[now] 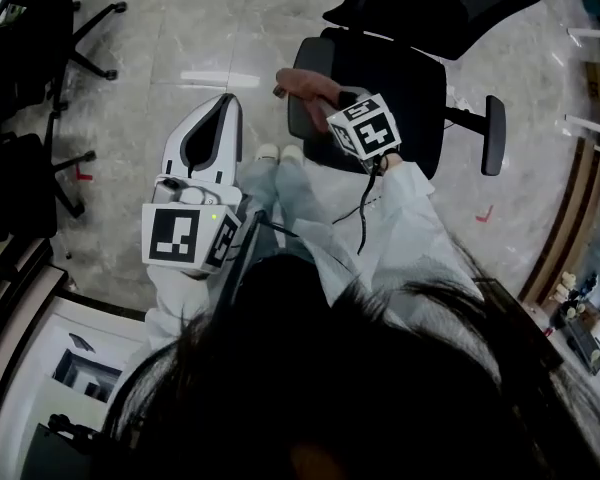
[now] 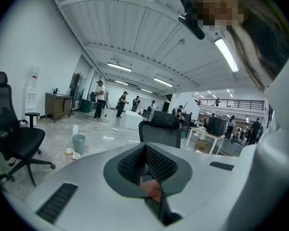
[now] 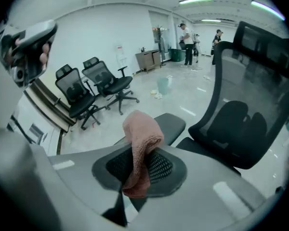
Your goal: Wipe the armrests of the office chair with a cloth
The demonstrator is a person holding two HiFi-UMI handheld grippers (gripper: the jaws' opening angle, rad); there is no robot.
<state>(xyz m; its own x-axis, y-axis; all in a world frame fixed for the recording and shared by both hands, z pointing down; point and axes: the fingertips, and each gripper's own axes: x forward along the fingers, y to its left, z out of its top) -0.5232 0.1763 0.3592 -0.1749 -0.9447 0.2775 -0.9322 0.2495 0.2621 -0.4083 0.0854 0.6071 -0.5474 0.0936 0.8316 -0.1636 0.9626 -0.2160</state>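
Note:
The black office chair (image 1: 405,78) stands in front of me, its seat and mesh back (image 3: 253,76) filling the right of the right gripper view. My right gripper (image 1: 318,96) is shut on a pink cloth (image 1: 302,81), which it holds over the chair's near armrest (image 1: 302,120). In the right gripper view the cloth (image 3: 142,134) hangs folded from the jaws (image 3: 140,170), just above that armrest pad (image 3: 172,124). The other armrest (image 1: 493,134) sticks out on the far side. My left gripper (image 1: 224,108) hangs to the left over the floor, away from the chair, its jaws together and holding nothing (image 2: 149,174).
More black office chairs stand at the left (image 1: 25,38) (image 3: 106,83) (image 2: 12,136). A white desk edge (image 1: 40,328) is at the lower left. A small bin (image 2: 78,142) and some litter sit on the floor, with people far behind it.

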